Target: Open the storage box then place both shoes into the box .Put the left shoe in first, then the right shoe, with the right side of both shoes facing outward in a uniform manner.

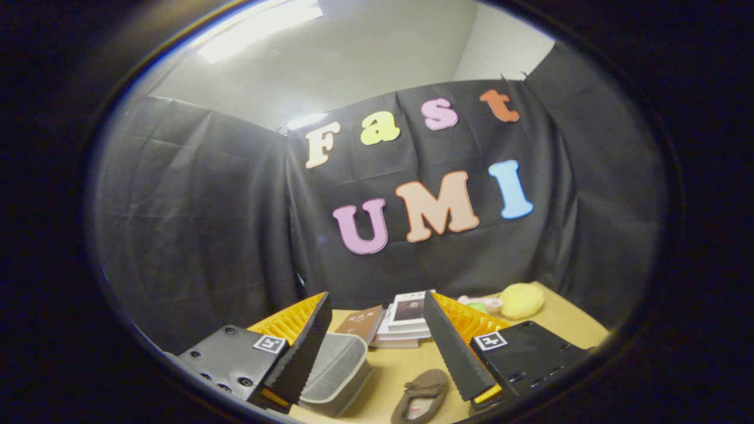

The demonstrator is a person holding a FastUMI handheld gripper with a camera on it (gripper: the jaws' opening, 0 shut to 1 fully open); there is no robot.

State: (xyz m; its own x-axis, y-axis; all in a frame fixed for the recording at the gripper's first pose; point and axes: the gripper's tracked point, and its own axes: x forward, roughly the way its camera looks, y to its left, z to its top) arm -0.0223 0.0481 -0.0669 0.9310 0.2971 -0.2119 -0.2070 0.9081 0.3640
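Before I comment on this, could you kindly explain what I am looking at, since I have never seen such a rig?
This is a handheld two-finger gripper that a person carries; the camera rides on it and looks forward along its fingers. The jaws stand open with nothing held. On the wooden table, between the fingers, lie a brown shoe and a grey storage box beside the left finger. Beyond them sit a stack of books, then a yellow sponge and a small pink and green item, too small to identify.
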